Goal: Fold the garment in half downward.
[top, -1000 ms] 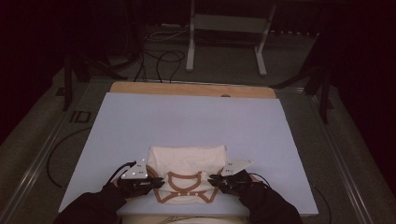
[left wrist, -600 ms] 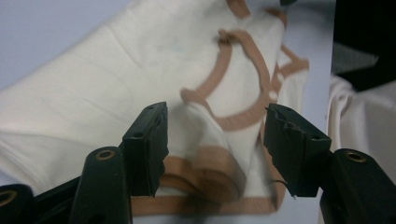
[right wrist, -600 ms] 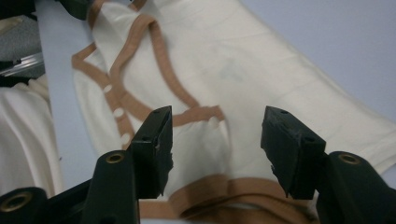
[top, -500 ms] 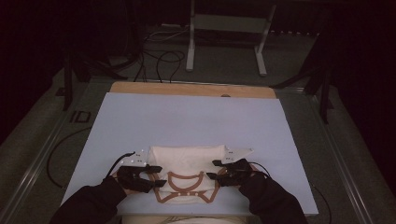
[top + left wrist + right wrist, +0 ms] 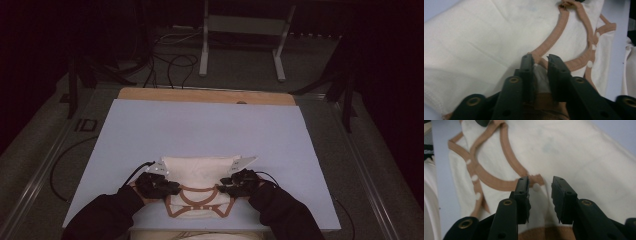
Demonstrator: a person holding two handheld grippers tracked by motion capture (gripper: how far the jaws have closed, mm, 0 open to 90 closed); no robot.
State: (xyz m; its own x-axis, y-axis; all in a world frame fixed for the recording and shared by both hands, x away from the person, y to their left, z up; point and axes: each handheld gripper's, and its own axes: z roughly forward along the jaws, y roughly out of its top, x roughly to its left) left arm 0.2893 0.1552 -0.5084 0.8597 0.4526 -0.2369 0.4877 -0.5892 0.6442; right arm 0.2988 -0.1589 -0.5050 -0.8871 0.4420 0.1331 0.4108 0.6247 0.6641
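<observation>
Cream cotton with tan binding — a folded baby bodysuit lies on the near middle of the pale blue table, close to the front edge. Its long axis runs front to back: neckline and snap tabs toward the person, folded end pointing away.

The left gripper has just been closing and is clamped on a pinch of cloth at the neck binding. The right gripper has also been closing; cloth sits between its jaws, but a gap remains on one side — not yet gripped.

Procedure, as judged: close the right jaws fully, match both pinch points across the neckline, then lift evenly to avoid skewing the fold.
</observation>
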